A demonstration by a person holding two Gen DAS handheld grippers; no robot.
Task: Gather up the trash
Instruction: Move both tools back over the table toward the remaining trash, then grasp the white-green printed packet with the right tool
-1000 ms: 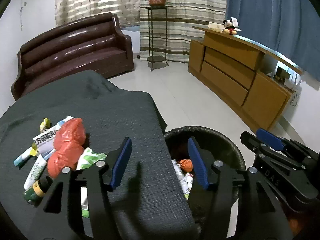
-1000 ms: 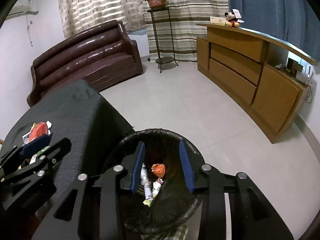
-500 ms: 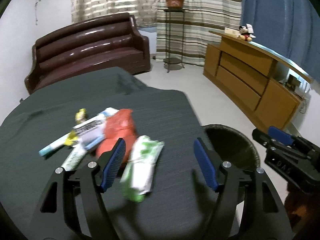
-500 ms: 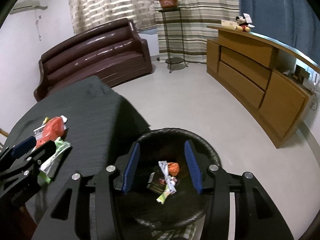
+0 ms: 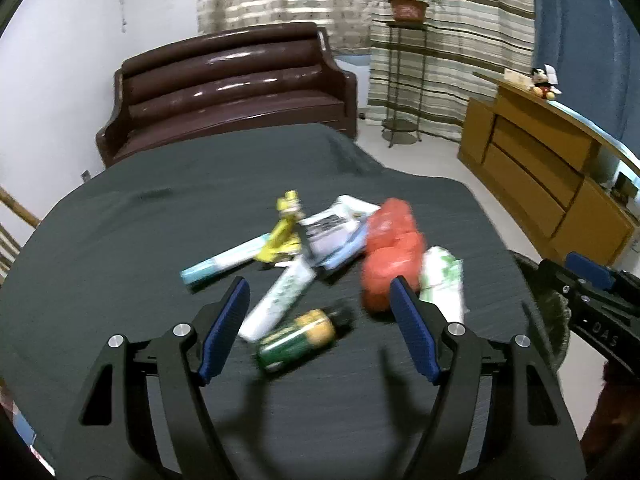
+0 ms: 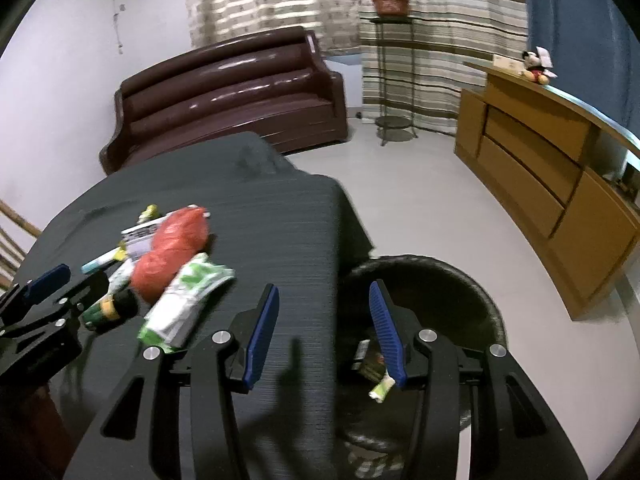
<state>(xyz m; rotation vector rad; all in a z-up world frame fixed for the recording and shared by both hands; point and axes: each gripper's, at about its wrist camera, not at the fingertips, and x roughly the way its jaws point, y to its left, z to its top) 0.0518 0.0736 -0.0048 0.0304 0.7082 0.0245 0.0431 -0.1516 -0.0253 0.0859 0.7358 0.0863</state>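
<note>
Left gripper [image 5: 320, 320], black frame with blue ribbed pads: jaws spread, having just been opening, nothing between the pads; hangs over the litter pile, above the can and tube.

Right gripper [image 6: 324, 332], same build: jaws apart, having just been opening earlier in the second, nothing gripped; straddles the table edge, one pad over the cloth, the other over the bin.

Table under dark grey ribbed cloth [image 5: 160, 216]: bears all loose litter in one cluster near its middle.

Litter on the cloth:
- crumpled red plastic bag [image 5: 390, 252], right of the pile, touching the green-and-white pack;
- green-and-white soft plastic pack [image 5: 442, 280], just right of the red bag;
- green and yellow drink can [image 5: 298, 338], lying on its side, nearest the left gripper;
- white tube with green print [image 5: 280, 300], lying slantwise, touching the can;
- pale blue and white tube [image 5: 224, 262], at the left of the pile;
- yellow crumpled wrapper [image 5: 286, 220], at the far side;
- white printed carton [image 5: 332, 234], flat, partly under the red bag.

Round black wicker bin [image 6: 472, 280]: stands on the pale floor just beside the table's right edge; holds several wrappers, details blurred.

Background: dark brown leather sofa [image 5: 228, 88]; wooden sideboard [image 5: 540, 172].
</note>
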